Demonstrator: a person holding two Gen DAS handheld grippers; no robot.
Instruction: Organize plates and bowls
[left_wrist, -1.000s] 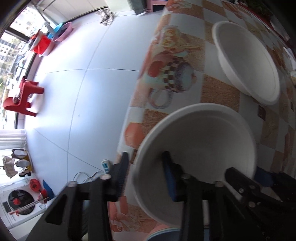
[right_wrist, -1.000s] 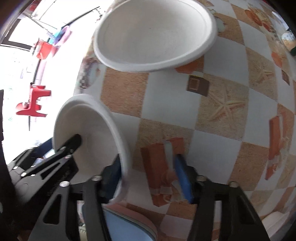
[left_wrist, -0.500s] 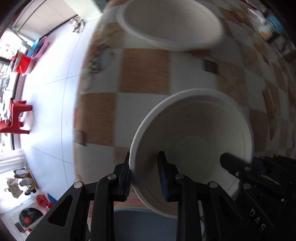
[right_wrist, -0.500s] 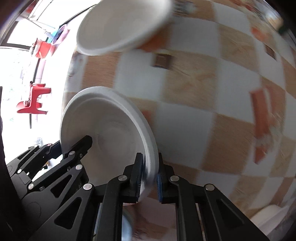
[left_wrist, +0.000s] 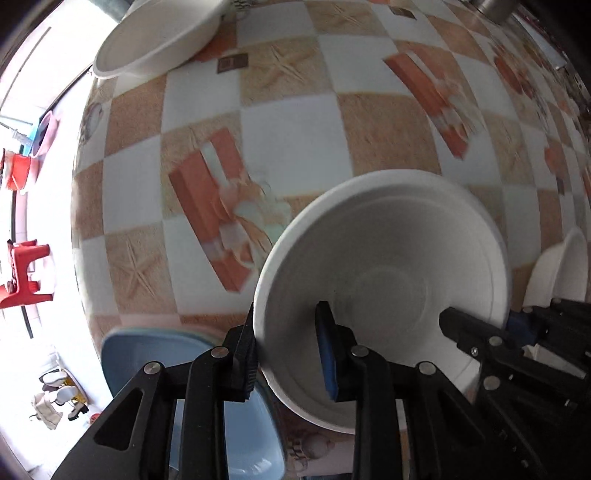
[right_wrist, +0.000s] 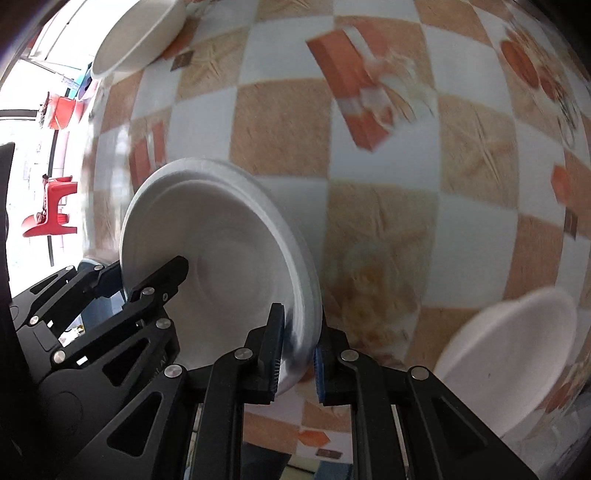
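1. While the red stool (left_wrist: 24, 275) stood on the pale floor (left_wrist: 55, 229) at the far left of the left wrist view, a big white bowl (left_wrist: 159, 35) sat on the checkered desk (left_wrist: 280, 122) near its upper-left edge.
2. Low on the left of that view, a blue tray (left_wrist: 147, 354) lay at the near edge of the desk, partly behind the fingers of the left hand-held gripper (left_wrist: 286, 354).
3. That left hand-held gripper was clenched on the left rim of the white foam bowl (left_wrist: 384, 266), one pad outside the wall and the blue pad inside.
4. The foam bowl was held over the desk, its opening toward the camera, between the two tools.
5. At its right rim, the right hand-held gripper (left_wrist: 513, 325) reached in and pinched the wall.
6. Beyond it, at the right edge, part of another small white bowl (left_wrist: 561, 266) showed on the desk.
7. From the right wrist view, the left hand-held gripper (right_wrist: 122, 280) sat at the left, gripping the far rim of the foam bowl (right_wrist: 221, 251).
8. The right hand-held gripper (right_wrist: 297, 349) was clamped on the near rim, its pads pressed on both sides.
9. At the lower right, the small white bowl (right_wrist: 517, 350) rested on the desk (right_wrist: 388, 129), apart from the held one.
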